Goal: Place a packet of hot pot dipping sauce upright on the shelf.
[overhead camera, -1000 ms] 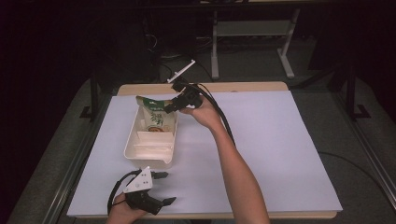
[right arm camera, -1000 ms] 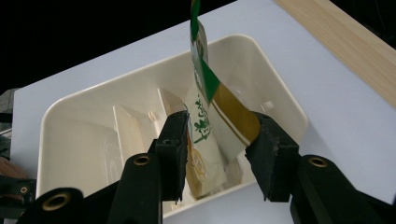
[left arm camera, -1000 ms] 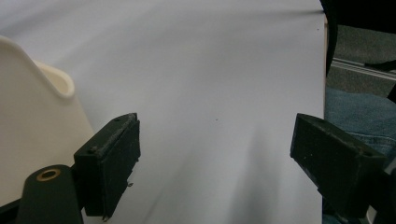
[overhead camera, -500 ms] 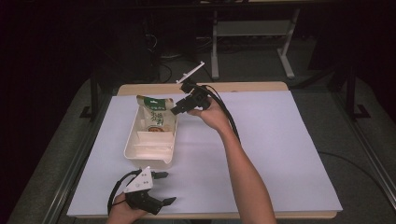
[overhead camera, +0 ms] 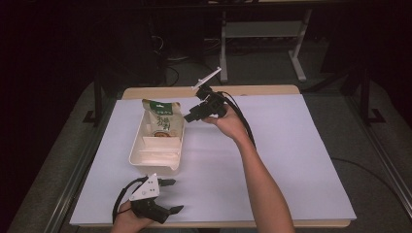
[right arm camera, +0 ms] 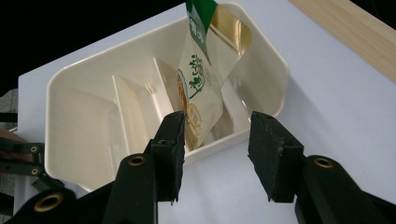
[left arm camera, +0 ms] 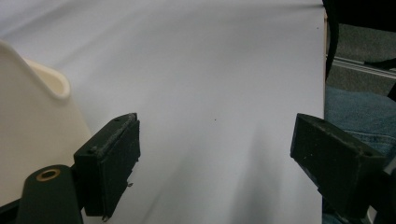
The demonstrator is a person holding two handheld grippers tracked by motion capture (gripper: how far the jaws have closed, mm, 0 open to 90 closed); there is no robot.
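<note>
My right fingers (right arm camera: 217, 156) have just been opening, nothing between them, and now stand spread beside the cream plastic divided tray (overhead camera: 138, 145). The green-and-gold snack pouch (overhead camera: 163, 120) leans upright in its far compartment: released, I judge. Left fingers (left arm camera: 215, 163) spread, idle over the white-covered worktop (overhead camera: 291, 145).

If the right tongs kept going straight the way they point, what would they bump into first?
Probably the near wall of the cream tray, just ahead of the right tongs. The snack packet stands behind it. Depth is hard to judge.
</note>
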